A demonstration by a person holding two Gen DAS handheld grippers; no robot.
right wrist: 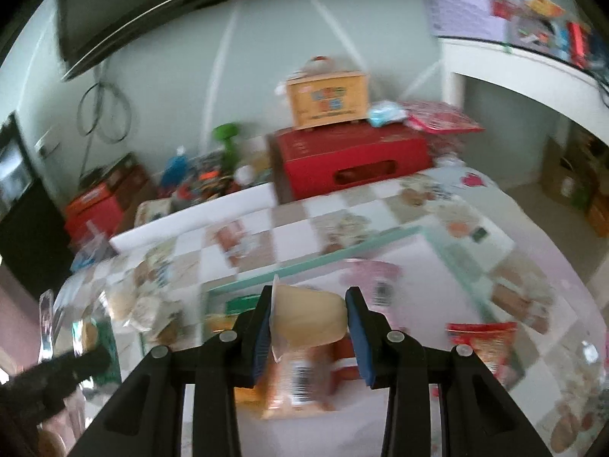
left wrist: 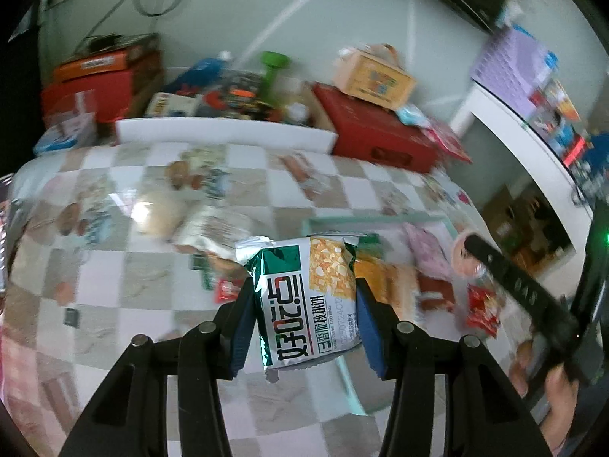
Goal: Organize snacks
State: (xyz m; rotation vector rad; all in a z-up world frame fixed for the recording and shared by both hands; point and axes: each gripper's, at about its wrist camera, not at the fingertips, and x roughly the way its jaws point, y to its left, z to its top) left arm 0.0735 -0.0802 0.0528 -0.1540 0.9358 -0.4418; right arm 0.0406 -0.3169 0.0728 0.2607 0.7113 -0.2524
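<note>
Pinching a green-and-white walnut-cake packet (left wrist: 304, 301) between its blue pads, the left gripper (left wrist: 304, 318) holds it above the checkered tablecloth (left wrist: 125, 278). The right gripper (right wrist: 309, 333) clamps a pale jelly cup (right wrist: 310, 318) over the mint-rimmed tray (right wrist: 316, 259), above an orange packet (right wrist: 297, 384).

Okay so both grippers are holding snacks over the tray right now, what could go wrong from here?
1. The left gripper pinches the green snack packet by its sides only; the crinkly foil might slip out.
2. The right gripper squeezes a pale jelly cup sideways; its soft wall could buckle or pop free.
3. The clear tray already holds several packets, so a drop could land on them and slide.
</note>
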